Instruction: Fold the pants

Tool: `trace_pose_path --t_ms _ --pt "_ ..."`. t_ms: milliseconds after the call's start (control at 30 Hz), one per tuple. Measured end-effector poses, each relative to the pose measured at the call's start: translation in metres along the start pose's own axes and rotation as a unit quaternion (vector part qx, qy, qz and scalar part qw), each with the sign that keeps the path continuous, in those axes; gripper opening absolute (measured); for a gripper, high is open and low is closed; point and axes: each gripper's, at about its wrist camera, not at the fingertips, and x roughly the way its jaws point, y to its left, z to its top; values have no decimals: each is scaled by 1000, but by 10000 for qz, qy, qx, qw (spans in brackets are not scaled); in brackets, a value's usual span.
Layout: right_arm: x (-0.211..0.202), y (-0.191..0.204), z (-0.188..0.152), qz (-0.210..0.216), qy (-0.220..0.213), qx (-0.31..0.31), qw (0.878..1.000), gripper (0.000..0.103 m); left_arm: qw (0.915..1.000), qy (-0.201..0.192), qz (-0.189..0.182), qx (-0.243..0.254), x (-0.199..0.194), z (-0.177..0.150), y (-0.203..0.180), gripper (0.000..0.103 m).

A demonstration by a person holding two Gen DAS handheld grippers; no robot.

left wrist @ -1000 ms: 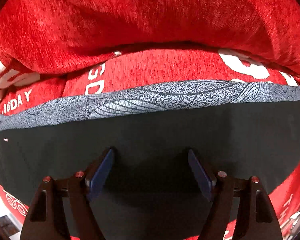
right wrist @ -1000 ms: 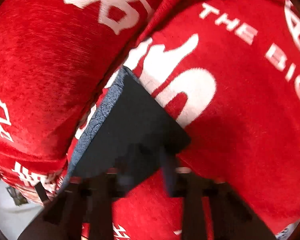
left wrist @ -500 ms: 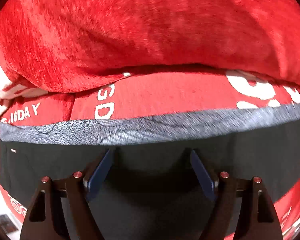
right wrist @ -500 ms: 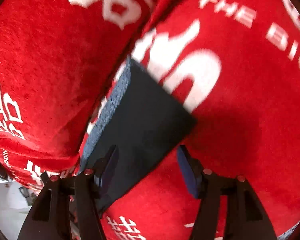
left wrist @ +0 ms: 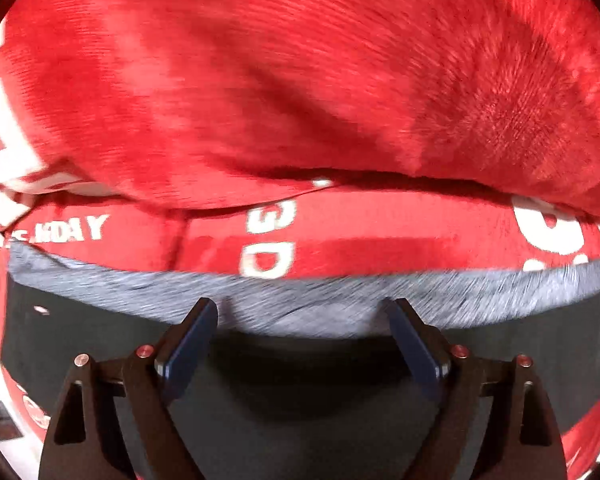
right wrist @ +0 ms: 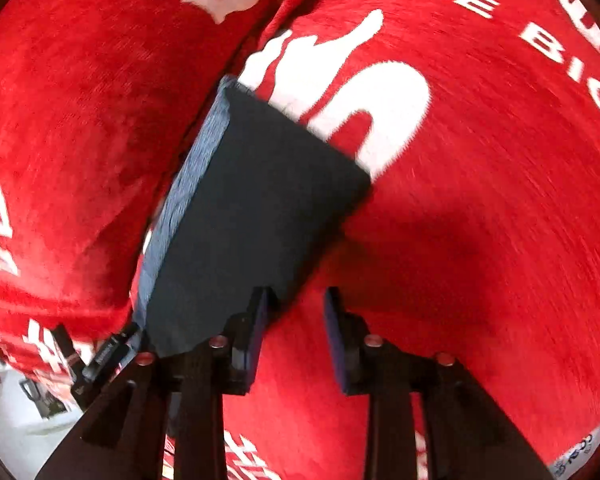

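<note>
Right now my left gripper [left wrist: 302, 344] hangs over the black pants [left wrist: 300, 408] with its jaws spread wide, nothing between the blue pads [left wrist: 188, 344]. Just ahead of its fingertips runs the grey patterned waistband [left wrist: 300, 300], stretched straight across from side to side; the band is blurred, so I cannot read its pattern. Beyond the waistband lies a red blanket with white lettering [left wrist: 360, 236], and farther ahead a big plush red fold [left wrist: 300, 80] bulges over it. From the right wrist view, my right gripper [right wrist: 296, 320] is released too, jaws apart with only red fabric showing in the gap. The folded pants [right wrist: 256, 208] sit ahead and to the left of it as a neat dark block, the grey waistband edge [right wrist: 188, 204] running along their far-left side against the red fold. The left pad [right wrist: 256, 332] sits right at the pants' near edge; I cannot tell whether it touches the cloth. To the right and ahead, the blanket [right wrist: 480, 200] spreads out with large white print.
</note>
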Motion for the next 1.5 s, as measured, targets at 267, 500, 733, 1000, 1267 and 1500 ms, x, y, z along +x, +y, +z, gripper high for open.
trace_pose_path --t_ms 267,500,733,1000,1267,1500 --pt "20 59 -77 327 585 -808 9945 33 9998 44 212 52 -18 -54 101 89" --pt "96 152 -182 1283 1620 -1269 9702 33 9989 8 449 -120 -34 -102 197 89" --pt "191 217 -267 1587 2214 -1214 9545 33 9951 -126 855 -479 -10 -116 307 89" --pt "212 218 -276 1536 2062 -774 9633 34 9954 73 -65 -958 20 -127 359 103" --pt "202 246 -271 1043 1622 -1082 9753 7 9972 -4 -106 -743 16 -130 358 103" --pt "200 210 -285 964 1806 -723 9761 7 9978 57 141 -644 6 -132 356 103"
